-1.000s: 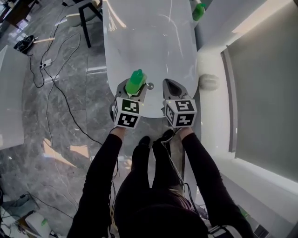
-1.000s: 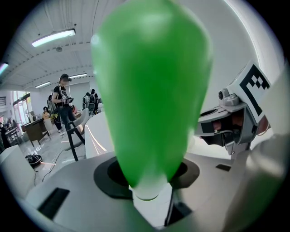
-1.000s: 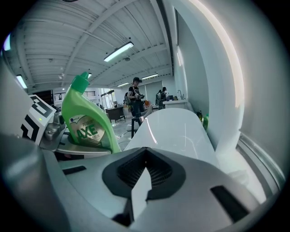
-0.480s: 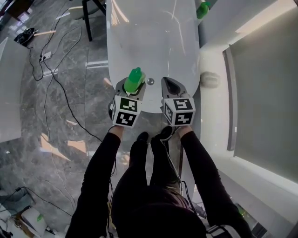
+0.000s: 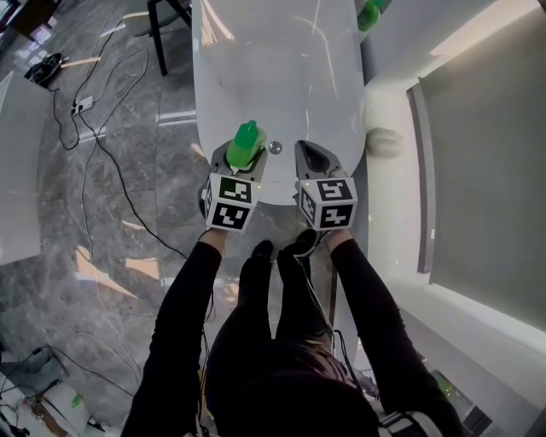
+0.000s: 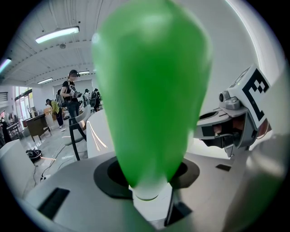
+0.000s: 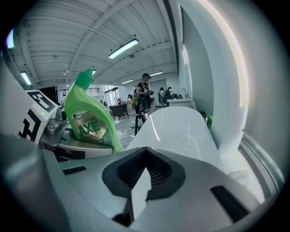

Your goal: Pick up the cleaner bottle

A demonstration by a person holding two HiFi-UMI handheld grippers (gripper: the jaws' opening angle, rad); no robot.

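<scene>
The green cleaner bottle (image 5: 245,145) stands upright in my left gripper (image 5: 242,160), above the near end of the white table (image 5: 281,77). The jaws are shut on its lower body. It fills the left gripper view as a green bulk (image 6: 152,90). The right gripper view shows its labelled side (image 7: 88,122). My right gripper (image 5: 318,159) hovers beside it on the right, jaws together with nothing in them, and shows in the left gripper view (image 6: 231,129).
A second green bottle (image 5: 369,14) stands at the table's far right edge. A small round metal piece (image 5: 275,148) lies between the grippers. A dark chair (image 5: 160,34) and cables (image 5: 90,128) are on the floor at left. A white ledge (image 5: 388,145) runs along the right.
The bottle stays in the left gripper and both grippers keep their places. Only the head view has shifted slightly.
</scene>
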